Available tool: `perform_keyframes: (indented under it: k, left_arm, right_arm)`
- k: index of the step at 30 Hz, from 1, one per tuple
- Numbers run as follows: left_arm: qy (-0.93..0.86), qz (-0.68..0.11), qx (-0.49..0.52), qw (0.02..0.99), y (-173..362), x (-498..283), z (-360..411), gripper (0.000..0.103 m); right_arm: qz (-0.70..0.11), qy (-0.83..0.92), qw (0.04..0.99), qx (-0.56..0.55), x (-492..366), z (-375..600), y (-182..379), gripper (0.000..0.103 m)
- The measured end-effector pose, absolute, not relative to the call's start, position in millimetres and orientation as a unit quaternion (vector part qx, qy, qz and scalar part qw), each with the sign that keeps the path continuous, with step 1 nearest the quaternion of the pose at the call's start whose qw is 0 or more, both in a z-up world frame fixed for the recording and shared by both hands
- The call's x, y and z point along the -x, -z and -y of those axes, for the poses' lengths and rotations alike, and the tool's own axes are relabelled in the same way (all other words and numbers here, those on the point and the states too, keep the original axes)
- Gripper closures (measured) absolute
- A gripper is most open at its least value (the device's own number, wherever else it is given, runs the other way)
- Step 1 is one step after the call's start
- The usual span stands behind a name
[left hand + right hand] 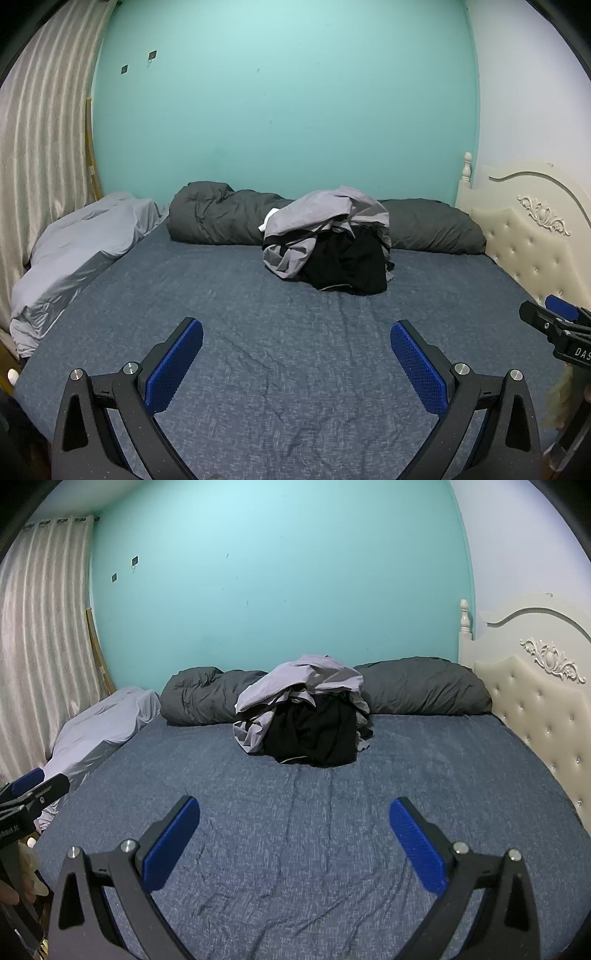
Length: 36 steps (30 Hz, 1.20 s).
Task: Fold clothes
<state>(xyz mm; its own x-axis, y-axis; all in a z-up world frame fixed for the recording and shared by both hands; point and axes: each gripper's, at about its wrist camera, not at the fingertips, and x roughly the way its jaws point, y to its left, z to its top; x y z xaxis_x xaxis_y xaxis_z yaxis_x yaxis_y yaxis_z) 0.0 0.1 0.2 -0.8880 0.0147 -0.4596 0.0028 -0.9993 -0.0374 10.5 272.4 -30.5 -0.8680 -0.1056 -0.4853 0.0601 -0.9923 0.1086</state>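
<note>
From where I sat at the controls, the far left of the scene was taken up by a pale striped curtain [40,147], and below it a light grey duvet [74,251] lay bunched along the left edge of the bed. The blue sheet [258,314] covered the mattress and ran from the near edge to the turquoise wall [280,103] at the back.

My left gripper [296,343] hovered over the near part of the sheet with its blue-padded fingers [173,365] spread wide apart and nothing between them. A dark grey pillow roll [218,216] lay along the far side of the bed against the wall.

The pile of clothes [328,243] sat at the far middle of the bed, resting on the sheet and leaning against the dark roll: a crumpled grey garment [321,210] on top, a black garment [347,266] spilling out beneath it toward me. It was well apart from both tools.

My right gripper [294,821] was likewise held over the near sheet, its fingers parted and empty, with the pile straight ahead. At the right stood the cream tufted headboard [532,709], carved at the top.
</note>
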Motion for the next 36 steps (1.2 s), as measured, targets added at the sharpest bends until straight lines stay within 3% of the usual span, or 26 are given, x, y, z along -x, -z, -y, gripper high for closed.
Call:
perform_keyframes:
  k: [36]
  left_arm:
    - [-0.97, 0.022, 0.242, 0.004, 8, -4, -1, 0.0]
  right_arm:
    - [0.05, 0.964, 0.039, -0.26, -13, -276, 40, 0.0]
